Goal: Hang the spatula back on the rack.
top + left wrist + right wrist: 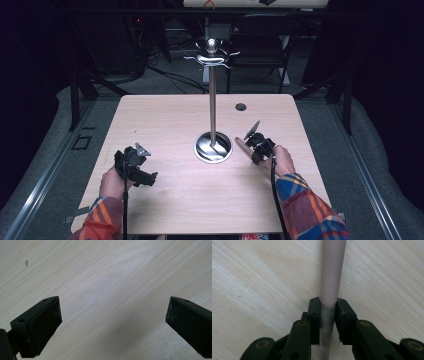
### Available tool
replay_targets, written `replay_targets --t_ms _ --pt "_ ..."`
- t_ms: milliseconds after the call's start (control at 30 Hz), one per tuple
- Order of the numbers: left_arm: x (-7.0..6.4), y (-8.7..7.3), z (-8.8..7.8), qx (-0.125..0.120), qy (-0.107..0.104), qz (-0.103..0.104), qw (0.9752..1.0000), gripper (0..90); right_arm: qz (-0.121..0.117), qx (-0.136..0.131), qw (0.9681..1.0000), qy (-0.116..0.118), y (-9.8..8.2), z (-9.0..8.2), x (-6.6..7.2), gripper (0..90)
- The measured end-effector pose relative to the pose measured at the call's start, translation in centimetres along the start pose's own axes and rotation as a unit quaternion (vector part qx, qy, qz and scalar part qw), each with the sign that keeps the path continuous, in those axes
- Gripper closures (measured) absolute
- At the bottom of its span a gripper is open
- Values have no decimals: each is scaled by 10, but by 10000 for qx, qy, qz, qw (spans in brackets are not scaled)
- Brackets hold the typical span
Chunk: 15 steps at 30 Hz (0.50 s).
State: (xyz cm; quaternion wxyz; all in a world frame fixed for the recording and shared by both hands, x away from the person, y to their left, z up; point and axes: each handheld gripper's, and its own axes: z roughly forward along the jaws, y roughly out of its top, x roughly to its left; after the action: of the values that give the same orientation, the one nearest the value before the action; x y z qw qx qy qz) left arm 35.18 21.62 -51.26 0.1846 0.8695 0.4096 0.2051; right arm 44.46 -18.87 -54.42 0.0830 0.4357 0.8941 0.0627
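Observation:
A pale pinkish rod lies across the light wooden table, and my right gripper is shut on it, with a pad pressed against each side. From above, the rod pokes out left of the right gripper, just right of the metal stand's round base. The stand's thin pole rises to a ring of hooks with a ball on top. My left gripper rests at the front left; its jaws stand wide apart over bare wood with nothing between them.
A small round cable hole sits in the table's far right part. Behind the table stand a dark chair and black frame legs on a grey floor. A person's plaid-sleeved forearms come in from the front edge.

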Motion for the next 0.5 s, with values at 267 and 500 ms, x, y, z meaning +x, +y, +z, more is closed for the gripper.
replay_targets --t_ms 267,500 --pt "0 0 0 8 0 4 10000 0 46 -376 9993 -6 -7 -21 -1 767" --pt "-1 2 1 26 -8 38 10000 0 173 -907 9957 -17 -22 -45 -4 768"
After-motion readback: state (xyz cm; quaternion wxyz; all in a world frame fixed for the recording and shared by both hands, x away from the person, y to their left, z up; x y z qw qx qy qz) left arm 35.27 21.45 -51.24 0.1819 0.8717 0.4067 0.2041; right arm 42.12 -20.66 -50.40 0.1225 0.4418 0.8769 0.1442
